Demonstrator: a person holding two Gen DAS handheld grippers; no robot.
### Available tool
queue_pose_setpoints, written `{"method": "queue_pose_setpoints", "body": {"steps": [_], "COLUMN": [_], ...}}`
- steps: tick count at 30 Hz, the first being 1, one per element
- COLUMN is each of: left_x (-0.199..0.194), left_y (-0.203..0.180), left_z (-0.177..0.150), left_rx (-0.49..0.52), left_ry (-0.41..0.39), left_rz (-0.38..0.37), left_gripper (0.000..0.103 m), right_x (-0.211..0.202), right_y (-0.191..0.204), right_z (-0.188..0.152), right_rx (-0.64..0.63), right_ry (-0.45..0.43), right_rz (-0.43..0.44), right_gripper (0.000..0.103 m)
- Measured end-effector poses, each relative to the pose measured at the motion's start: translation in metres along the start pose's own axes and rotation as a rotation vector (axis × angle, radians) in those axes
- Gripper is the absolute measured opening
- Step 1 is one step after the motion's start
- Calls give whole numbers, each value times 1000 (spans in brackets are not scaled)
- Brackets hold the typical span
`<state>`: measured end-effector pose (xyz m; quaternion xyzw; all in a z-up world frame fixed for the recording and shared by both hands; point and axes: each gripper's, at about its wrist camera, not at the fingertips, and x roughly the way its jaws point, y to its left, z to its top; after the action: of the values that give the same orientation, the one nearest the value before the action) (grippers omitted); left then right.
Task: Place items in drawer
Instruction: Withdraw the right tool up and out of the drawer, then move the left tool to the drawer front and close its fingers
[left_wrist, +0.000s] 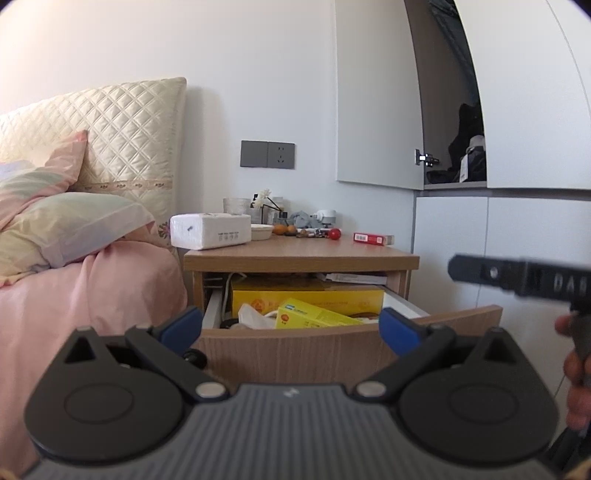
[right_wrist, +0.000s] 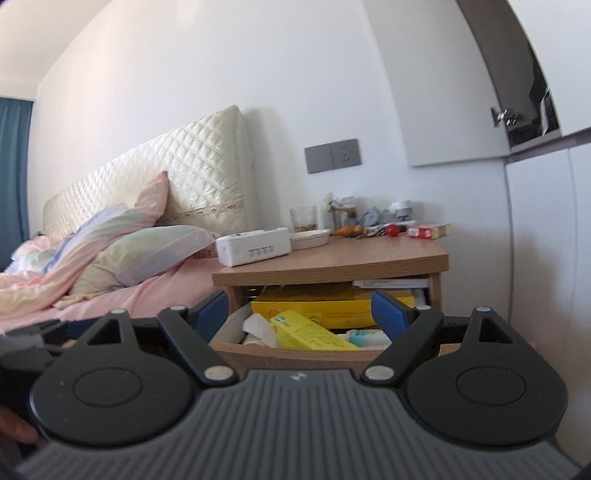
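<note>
Wooden drawer (left_wrist: 347, 350) open, crowded. Left gripper (left_wrist: 291, 326), right gripper (right_wrist: 299, 314): fingers spread, empty. Advise lifting red flat box (left_wrist: 372, 239) from desk's right edge squarely.

Wooden nightstand (left_wrist: 301, 254) beside the bed (left_wrist: 88, 288) — top crowded, drawer pulled out.

On top: a white tissue pack (left_wrist: 209, 229) at the bed-side edge, a shallow white dish (left_wrist: 261, 232) just beside it, a glass (right_wrist: 303, 219) behind, a red ball (left_wrist: 335, 233), and a red box (left_wrist: 373, 239) near the far edge — pillows (left_wrist: 70, 225) lie on the bed.

Both views near, facing drawer (left_wrist: 347, 350).
</note>
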<state>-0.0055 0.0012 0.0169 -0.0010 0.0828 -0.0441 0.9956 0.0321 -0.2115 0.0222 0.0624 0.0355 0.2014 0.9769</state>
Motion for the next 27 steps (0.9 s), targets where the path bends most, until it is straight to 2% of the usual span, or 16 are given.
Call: {"method": "queue_pose_setpoints", "body": {"steps": [3,11,15,20,27], "left_x": [-2,4,12,20,17], "left_y": [0,10,21,30,30], "left_z": [1,-1,-6,-3,-3], "left_rx": [0,-31,-46,-78,-77], "left_ry": [-12,-1,-4,-19,-2], "left_rz": [-6,15,90,137,107], "left_gripper": [103,103,103,103,103], "right_x": [-2,1,-3,-6,0], "right_y": [3,1,-1,-2,-2], "right_z": [-12,-17,-16,-11,-11], "right_rx": [-19,-6,-16,-58,15], "right_ry": [-13,-48,-110,-200,-167], "right_rz": [-48,-64,-80,-115,-114], "right_gripper": [86,86,86,86,86]}}
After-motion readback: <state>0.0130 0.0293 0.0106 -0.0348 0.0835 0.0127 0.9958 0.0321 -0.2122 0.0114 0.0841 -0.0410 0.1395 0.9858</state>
